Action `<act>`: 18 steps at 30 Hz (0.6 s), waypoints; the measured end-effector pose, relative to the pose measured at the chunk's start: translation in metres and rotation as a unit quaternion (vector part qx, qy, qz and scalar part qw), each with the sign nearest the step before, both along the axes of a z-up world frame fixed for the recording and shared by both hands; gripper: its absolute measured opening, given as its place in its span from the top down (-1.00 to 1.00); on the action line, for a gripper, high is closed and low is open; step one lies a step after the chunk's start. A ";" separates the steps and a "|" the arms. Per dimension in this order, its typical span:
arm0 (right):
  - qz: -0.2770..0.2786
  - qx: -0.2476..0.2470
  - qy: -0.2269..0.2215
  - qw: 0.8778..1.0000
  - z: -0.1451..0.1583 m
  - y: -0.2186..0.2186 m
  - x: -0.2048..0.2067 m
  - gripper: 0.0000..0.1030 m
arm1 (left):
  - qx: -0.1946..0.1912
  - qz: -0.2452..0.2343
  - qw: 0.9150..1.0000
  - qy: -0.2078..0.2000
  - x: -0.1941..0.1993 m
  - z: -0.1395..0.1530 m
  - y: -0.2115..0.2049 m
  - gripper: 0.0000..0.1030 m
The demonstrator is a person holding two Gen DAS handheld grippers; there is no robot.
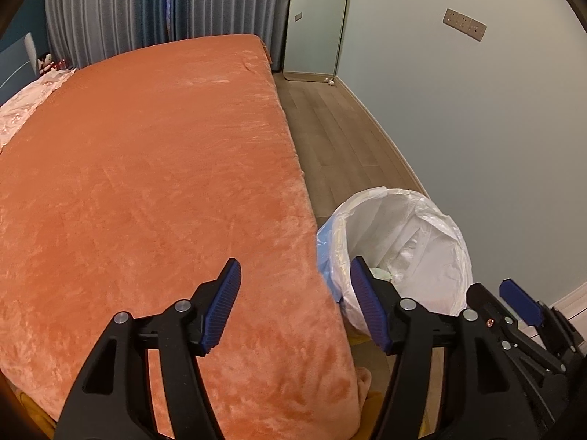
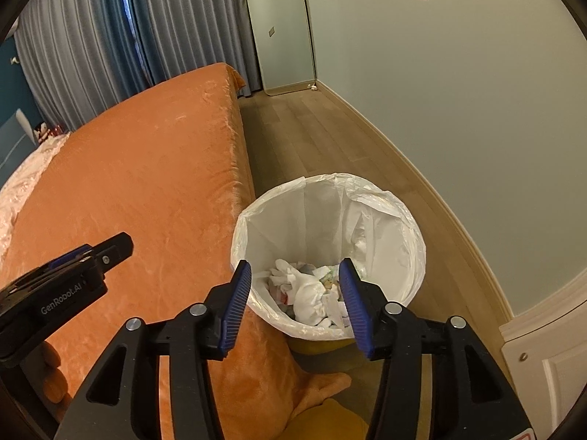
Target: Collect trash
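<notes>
This is a bedroom in a home, with a big bed under a soft orange blanket (image 1: 146, 168), long grey-blue curtains (image 1: 121, 7) and a wooden floor (image 2: 312, 139).

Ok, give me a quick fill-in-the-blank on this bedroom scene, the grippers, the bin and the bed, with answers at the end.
1. The bin is lined with a ____ plastic bag.
2. The bed is covered by an ____ blanket.
3. The right gripper hangs above the bin with its jaws ____ and nothing between them.
4. Crumpled trash lies ____ the bin.

Answers: white; orange; open; inside
</notes>
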State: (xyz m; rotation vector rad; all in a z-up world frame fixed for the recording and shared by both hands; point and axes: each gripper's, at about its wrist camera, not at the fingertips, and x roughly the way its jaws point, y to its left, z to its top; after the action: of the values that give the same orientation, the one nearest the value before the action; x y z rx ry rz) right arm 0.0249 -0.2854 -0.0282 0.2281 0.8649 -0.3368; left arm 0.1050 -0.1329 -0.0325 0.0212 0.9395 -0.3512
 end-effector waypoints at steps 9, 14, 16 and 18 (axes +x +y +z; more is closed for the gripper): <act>0.002 -0.020 0.012 1.000 -0.005 0.009 -0.010 -0.18 | 0.023 0.021 1.000 0.004 -0.007 -0.012 0.013 -0.52; 0.002 -0.037 0.010 0.999 -0.007 0.016 -0.016 -0.40 | 0.043 0.028 0.999 -0.009 -0.014 -0.015 0.016 -0.73; 0.002 -0.034 0.009 0.999 -0.009 0.016 -0.018 -0.42 | 0.050 0.027 0.998 -0.013 -0.017 -0.015 0.015 -0.73; -0.002 -0.030 0.007 1.000 -0.010 0.015 -0.020 -0.50 | 0.055 0.026 0.998 -0.014 -0.018 -0.015 0.015 -0.75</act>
State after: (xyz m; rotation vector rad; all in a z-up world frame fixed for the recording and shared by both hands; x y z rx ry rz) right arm 0.0049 -0.2704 -0.0379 0.1720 0.8673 -0.3682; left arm 0.0870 -0.1176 -0.0478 0.1023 0.9290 -0.2508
